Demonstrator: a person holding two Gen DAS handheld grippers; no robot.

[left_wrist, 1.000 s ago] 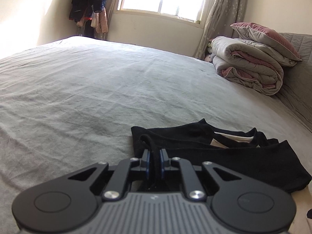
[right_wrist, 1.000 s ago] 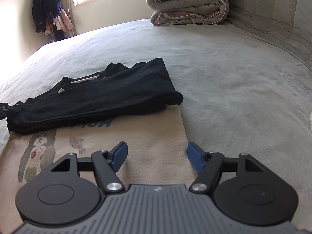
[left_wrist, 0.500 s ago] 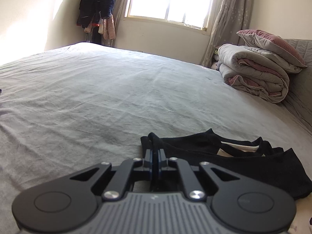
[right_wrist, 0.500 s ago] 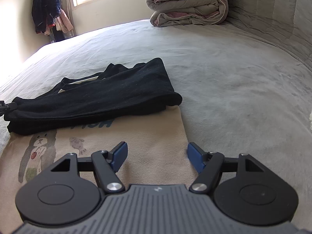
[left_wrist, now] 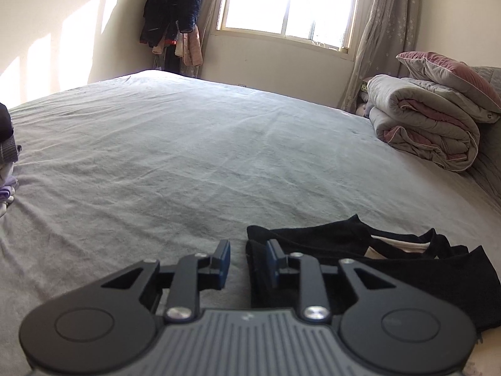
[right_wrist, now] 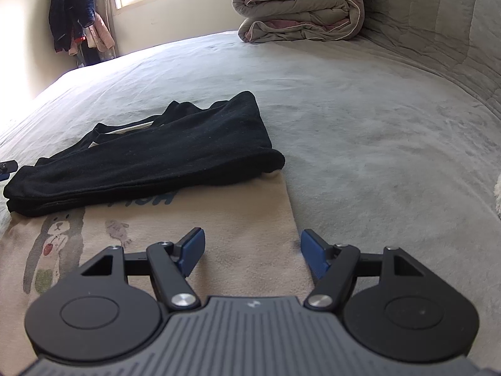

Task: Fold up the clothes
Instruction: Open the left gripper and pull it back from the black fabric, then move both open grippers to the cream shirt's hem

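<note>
Left wrist view: the left gripper (left_wrist: 247,258) hangs low over the grey bed (left_wrist: 203,163), its blue pads spread and holding nothing, the near end of a black garment (left_wrist: 391,266) lying just ahead and to its right — one pad sits at the cloth's folded corner, seemingly placed to take or let go that end. Ahead and left of the tongs the sheet runs bare toward the window (left_wrist: 288,3); a rolled duvet (left_wrist: 426,125) sits far right. Right wrist view: the right gripper (right_wrist: 252,250) hovers released, jaws wide, straddling the right edge of a cream printed garment (right_wrist: 194,235), likely lined up to pinch that edge. The black garment, folded into a long band, lies across the cream one's far end, ahead and left. To the right of the tongs — open sheet for a swing.
</note>
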